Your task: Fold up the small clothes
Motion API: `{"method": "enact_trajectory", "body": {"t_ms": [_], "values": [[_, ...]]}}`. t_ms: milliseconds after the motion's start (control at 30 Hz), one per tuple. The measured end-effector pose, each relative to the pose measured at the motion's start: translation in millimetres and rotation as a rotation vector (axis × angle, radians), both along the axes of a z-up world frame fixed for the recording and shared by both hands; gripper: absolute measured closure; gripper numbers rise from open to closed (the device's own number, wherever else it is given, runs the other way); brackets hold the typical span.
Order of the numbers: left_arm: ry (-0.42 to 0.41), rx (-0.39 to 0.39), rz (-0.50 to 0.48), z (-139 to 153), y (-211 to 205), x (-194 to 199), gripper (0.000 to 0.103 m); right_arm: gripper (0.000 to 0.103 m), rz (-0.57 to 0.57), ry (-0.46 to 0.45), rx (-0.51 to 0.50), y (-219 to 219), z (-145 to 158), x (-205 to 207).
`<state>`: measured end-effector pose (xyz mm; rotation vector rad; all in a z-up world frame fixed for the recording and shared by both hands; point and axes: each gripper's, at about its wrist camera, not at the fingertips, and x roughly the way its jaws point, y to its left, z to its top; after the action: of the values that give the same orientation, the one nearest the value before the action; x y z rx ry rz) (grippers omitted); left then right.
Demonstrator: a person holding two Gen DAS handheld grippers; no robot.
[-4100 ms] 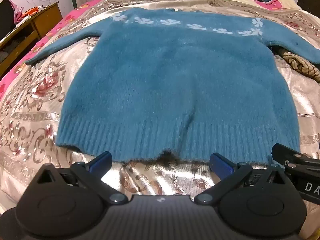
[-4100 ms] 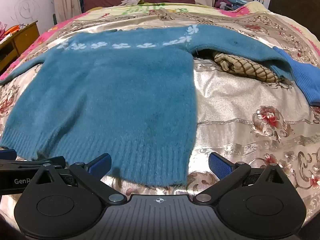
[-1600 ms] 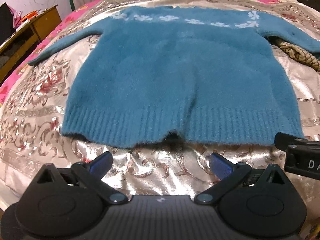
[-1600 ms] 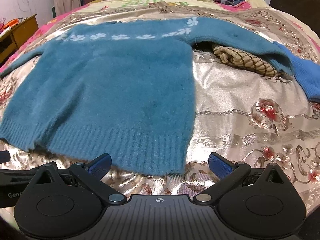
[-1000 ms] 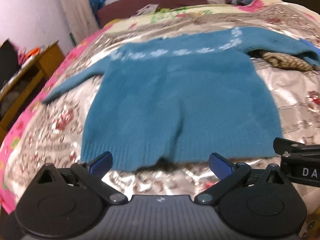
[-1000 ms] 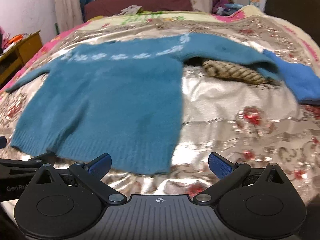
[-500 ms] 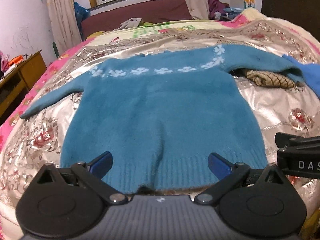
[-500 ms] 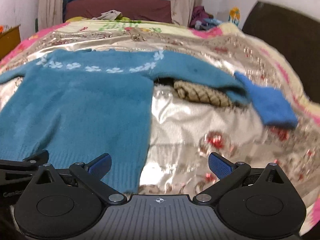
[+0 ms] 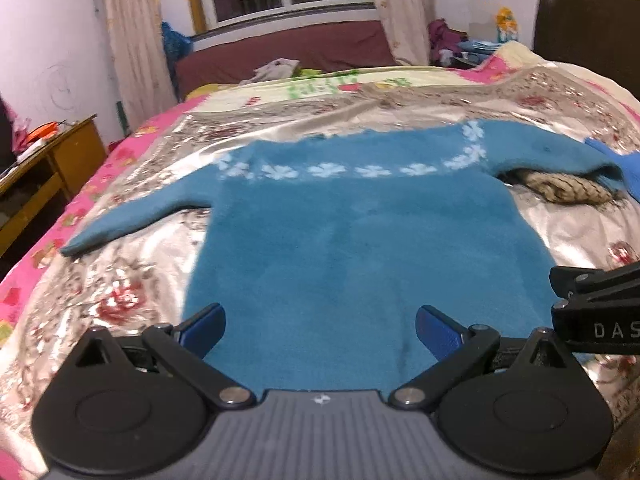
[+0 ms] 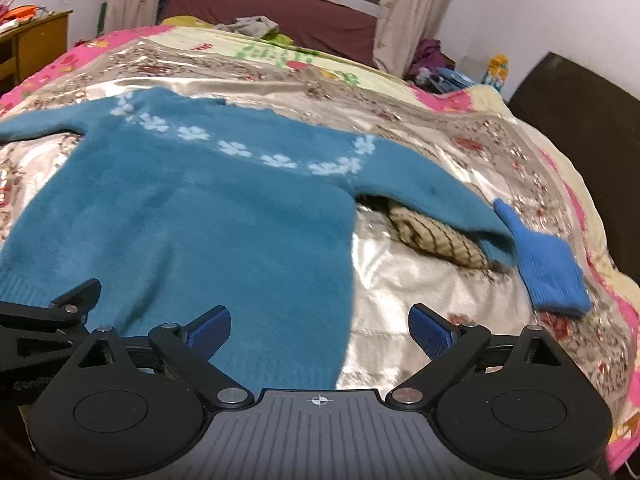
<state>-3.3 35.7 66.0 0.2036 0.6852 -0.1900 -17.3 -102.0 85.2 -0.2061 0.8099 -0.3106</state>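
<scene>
A teal fuzzy sweater (image 9: 360, 240) with a band of white flowers lies flat on the bed, both sleeves spread out; it also shows in the right wrist view (image 10: 192, 208). My left gripper (image 9: 320, 330) is open and empty, held above the sweater's lower body. My right gripper (image 10: 320, 330) is open and empty, above the sweater's right hem edge. The right sleeve (image 10: 432, 196) drapes over a tan knitted item (image 10: 436, 236). The hem is hidden behind the grippers.
A bright blue folded garment (image 10: 548, 268) lies past the right cuff. The floral satin bedspread (image 10: 420, 292) covers the bed. A wooden desk (image 9: 40, 168) stands at the left, a dark headboard (image 10: 580, 120) at the right, a maroon sofa (image 9: 288, 52) behind.
Both grippers have risen and tilted up, from low at the hem to higher over the sweater. The right gripper swung right, bringing the blue garment into view. Both stayed open.
</scene>
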Motion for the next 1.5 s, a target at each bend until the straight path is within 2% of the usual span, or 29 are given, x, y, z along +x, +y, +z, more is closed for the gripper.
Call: {"method": "enact_trajectory", "body": {"t_ms": [267,367,700,933,1033,1267,1500], "values": [[0.028,-0.016,0.122,2.7,18.4,13.3,0.000,0.007,0.103,-0.018,0.044,14.3,4.4,21.4],[0.047,-0.020,0.141,2.3,15.3,15.0,0.000,0.008,0.113,-0.019,0.096,7.1,3.2,24.9],[0.050,0.065,0.179,10.6,-16.9,8.3,0.000,0.008,0.129,-0.020,0.244,-28.8,-5.3,13.5],[0.086,0.042,0.157,15.6,-42.5,14.7,0.000,0.008,0.127,-0.057,0.288,-60.4,-1.6,8.5],[0.080,0.086,0.133,14.7,-54.3,20.4,0.000,0.008,0.104,-0.054,0.333,-75.3,-3.4,10.8],[0.078,0.147,0.122,6.4,-64.8,40.4,0.000,0.008,0.075,-0.028,0.335,-82.9,-13.4,29.0],[0.113,0.161,0.120,-9.6,-67.3,56.8,0.000,0.008,0.059,0.007,0.331,-86.2,-27.5,51.2]]}}
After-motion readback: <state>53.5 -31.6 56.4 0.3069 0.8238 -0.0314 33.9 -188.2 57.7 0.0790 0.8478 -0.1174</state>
